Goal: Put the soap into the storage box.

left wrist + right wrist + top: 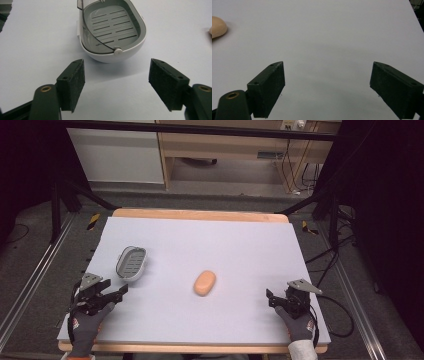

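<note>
An oval peach-coloured soap bar [205, 283] lies near the middle of the white table top [210, 245]; its edge shows at the left of the right gripper view as the soap bar [217, 27]. A grey slotted soap dish in a white shell [131, 263] sits at the left, with a clear hinged lid standing up. Just short of the dish [113, 32], my left gripper [117, 295] is open with nothing between its pads [72, 83]. My right gripper [274, 299] rests near the front right, open and empty, over bare table with its pads [268, 87] wide apart.
The table's wooden rim [200, 214] shows at the far edge. Black frame legs [60, 195] and cables [330, 265] lie on the floor around the table. A wooden desk [225, 150] stands behind.
</note>
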The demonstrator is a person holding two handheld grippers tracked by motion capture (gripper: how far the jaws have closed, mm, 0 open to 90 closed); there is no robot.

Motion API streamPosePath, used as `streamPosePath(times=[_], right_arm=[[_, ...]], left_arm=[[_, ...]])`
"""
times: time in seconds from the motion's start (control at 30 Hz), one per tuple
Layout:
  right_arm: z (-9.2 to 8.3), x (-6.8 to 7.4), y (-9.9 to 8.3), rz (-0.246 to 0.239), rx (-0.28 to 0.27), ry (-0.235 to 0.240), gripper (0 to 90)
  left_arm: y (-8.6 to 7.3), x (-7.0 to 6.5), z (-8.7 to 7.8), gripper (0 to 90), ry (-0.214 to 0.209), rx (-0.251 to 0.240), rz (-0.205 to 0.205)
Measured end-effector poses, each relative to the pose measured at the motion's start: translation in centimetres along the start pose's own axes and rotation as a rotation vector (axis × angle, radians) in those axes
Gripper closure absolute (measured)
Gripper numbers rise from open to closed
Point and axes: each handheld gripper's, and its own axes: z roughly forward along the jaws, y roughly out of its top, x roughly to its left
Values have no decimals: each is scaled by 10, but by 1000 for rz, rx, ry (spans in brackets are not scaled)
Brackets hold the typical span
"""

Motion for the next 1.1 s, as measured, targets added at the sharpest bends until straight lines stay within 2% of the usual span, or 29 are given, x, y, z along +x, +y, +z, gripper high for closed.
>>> streamPosePath(times=[0.27,0.37,0.4,0.7,0.9,1.1], right_arm=[[0,0,1,6,-1,-10,116],[-1,-1,1,14,-9,-17,111],[-1,-1,1,10,-7,-20,107],[1,6,2,-23,-1,-30,104],[1,5,2,-12,6,-31,96],[0,5,4,-15,-7,-36,99]], left_arm=[[3,-7,-1,330,-1,6,11],[5,-13,-2,330,-3,-7,9],[7,-16,-5,329,-8,-10,24],[14,-27,-4,314,-33,-13,35],[19,-33,-3,303,-53,-12,35],[28,-45,3,290,-70,-6,65]])
